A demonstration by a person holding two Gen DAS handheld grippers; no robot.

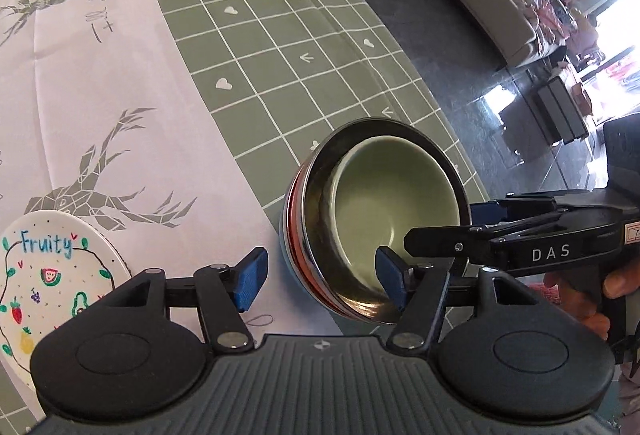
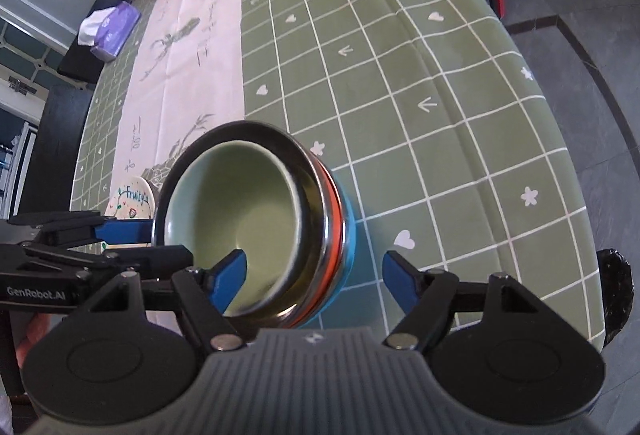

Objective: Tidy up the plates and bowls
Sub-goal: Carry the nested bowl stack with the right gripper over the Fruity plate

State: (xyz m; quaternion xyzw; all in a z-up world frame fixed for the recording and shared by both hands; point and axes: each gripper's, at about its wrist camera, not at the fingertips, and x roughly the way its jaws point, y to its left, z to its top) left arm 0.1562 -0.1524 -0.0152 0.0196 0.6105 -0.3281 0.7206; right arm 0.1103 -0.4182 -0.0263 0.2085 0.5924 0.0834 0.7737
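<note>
Two grippers meet at one stack of bowls (image 1: pixel 376 231), and the coming move turns on how each straddles its rim. Nearest, the left gripper (image 1: pixel 320 281) has its jaws apart, the right finger dipped inside the stack and the left finger outside the wall on the side toward the plate, so the near rim sits between them, not yet pinched. The right gripper (image 2: pixel 310 281) mirrors it from the opposite side: jaws apart, its left finger inside the green bowl (image 2: pixel 244 223), its right finger out over the cloth. Both look about equally near. The green bowl nests in a steel bowl (image 2: pixel 316 187) with a red and blue outside, which rests on the counter (image 2: pixel 400 75) close to its near edge, mouth pointing up; being round, it has no long axis. Beyond, just to the left, lies the painted plate (image 1: pixel 48 283), apart from the stack. My guess is either gripper could close on the rim.
</note>
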